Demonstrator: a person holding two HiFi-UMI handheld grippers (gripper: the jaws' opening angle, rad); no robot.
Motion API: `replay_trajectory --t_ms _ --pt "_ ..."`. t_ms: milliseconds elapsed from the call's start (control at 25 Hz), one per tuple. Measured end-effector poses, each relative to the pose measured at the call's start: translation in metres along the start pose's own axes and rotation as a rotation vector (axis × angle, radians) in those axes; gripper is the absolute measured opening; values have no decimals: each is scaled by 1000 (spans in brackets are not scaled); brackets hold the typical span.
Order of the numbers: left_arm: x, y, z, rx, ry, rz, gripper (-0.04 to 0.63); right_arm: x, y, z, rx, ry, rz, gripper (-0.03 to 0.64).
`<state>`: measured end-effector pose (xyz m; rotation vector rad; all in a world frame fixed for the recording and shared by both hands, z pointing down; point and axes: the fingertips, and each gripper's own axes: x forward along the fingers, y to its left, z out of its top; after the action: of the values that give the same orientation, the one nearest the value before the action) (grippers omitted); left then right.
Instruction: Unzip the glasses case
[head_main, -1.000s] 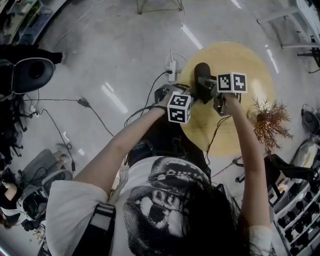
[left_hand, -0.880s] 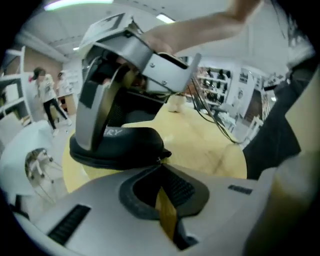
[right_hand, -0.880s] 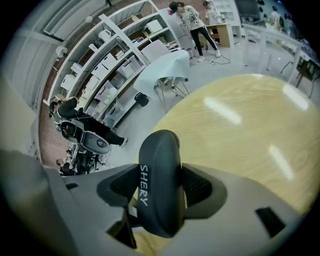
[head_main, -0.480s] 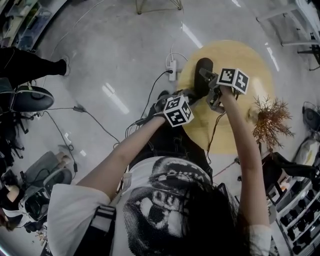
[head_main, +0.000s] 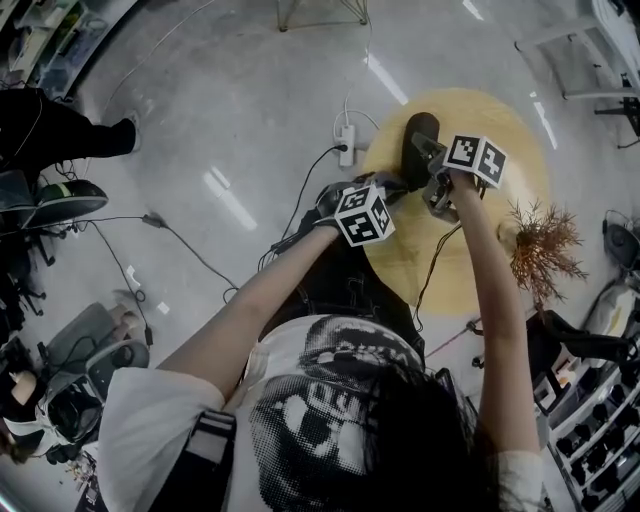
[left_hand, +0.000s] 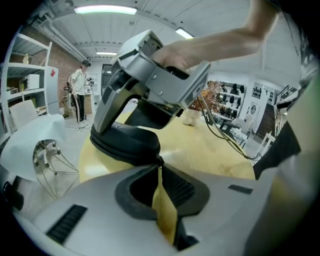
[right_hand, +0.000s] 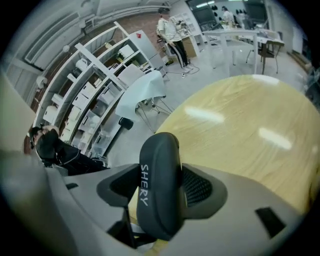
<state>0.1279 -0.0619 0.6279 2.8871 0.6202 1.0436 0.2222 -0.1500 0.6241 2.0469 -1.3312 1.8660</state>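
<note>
Now both my claws sit rolled over compared with a second ago. In the head view their marker cubes show other faces, and the glasses case (left_hand: 125, 142) has swung from a slant to a more upright line, a little further out from my body.

My right claw (right_hand: 161, 184) clamps the case across its middle. Its jaws are spread wide round it, the pads press on both sides, and the printed side faces that claw's camera. My left claw (left_hand: 159, 170) is closed tight, with its tips right against the end of the case's seam. A small dark tab, which I take for the zip pull (left_hand: 159, 160), is pinched at those tips. So the case lies between the right claw's jaws and just beyond the left claw's tips, over the round counter (right_hand: 250, 130). Whether it touches the wood I cannot tell.

I judge that this turn lines the seam up with the way my left claw can draw. The stretch of seam I can see beside the left claw's tips looks closed, so the unzipping seems only at its start.

Against the earliest frame, the left cube sits in nearly the same spot, only rolled. The right cube and the case have shifted slightly outward, and both grips look unchanged.
</note>
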Motion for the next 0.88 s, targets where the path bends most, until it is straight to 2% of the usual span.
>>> replay_trajectory --t_ms 200,400,520,640,880 --pt "-9 5 0 -10 -6 -6 15 -4 -6 11 -261 55 -68 271" --pt "-19 10 -6 -56 -3 -1 15 -10 -20 14 -600 173 -140 272" --pt "-28 10 -8 -52 -1 -8 15 -14 -26 14 -725 227 -147 272" --pt "-37 14 -9 -32 -3 -17 15 -20 -35 12 -787 271 -147 273" --pt "-45 18 -6 -31 -6 -40 15 -21 -43 9 -718 248 -94 279"
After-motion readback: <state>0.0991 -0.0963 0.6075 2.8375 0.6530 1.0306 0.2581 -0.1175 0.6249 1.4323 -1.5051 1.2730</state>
